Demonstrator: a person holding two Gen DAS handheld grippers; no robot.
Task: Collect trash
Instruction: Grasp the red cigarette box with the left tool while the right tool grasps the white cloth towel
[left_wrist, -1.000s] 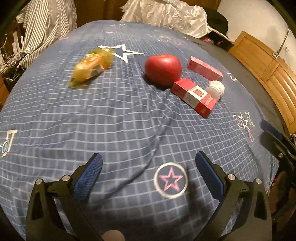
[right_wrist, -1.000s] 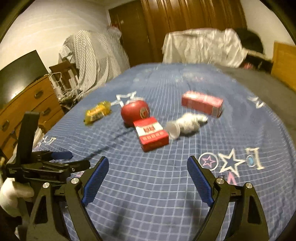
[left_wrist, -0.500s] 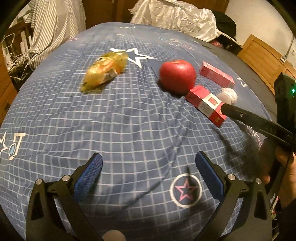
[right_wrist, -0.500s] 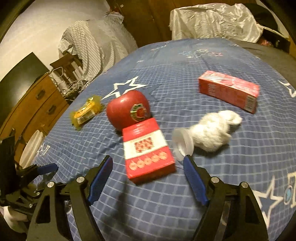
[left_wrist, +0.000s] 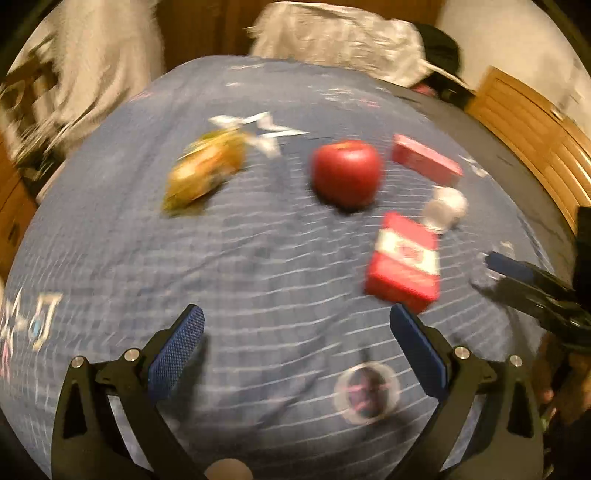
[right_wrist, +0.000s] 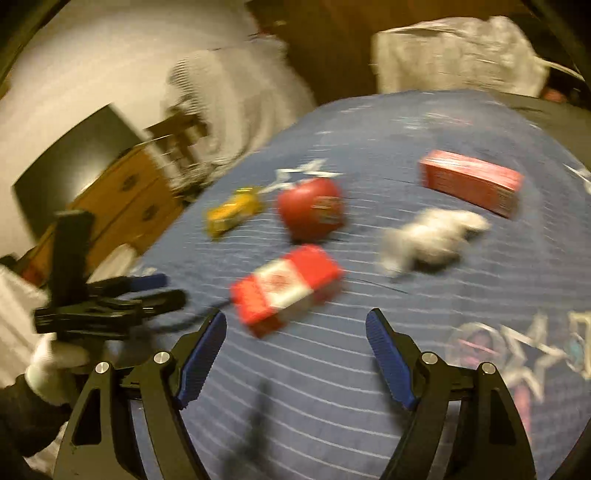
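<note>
Since a second ago the right gripper (right_wrist: 295, 354) has moved in over the bed (right_wrist: 461, 288) toward the red-and-white carton (right_wrist: 286, 286), which now lies just ahead of its fingertips instead of well beyond them. Its jaws have just been closing a little, yet they stand wide apart with only bedspread between them, touching nothing. The left gripper (left_wrist: 295, 343) has shifted little; it is also wide open and empty, and the carton (left_wrist: 404, 262) sits just beyond its right finger. Behind the carton rests the red apple (right_wrist: 310, 208); to the apple's left lies a yellow wrapper (right_wrist: 232, 210), to the carton's right a crumpled white tissue (right_wrist: 432, 236), and beyond that a long red box (right_wrist: 471, 181). Both views are blurred.
</note>
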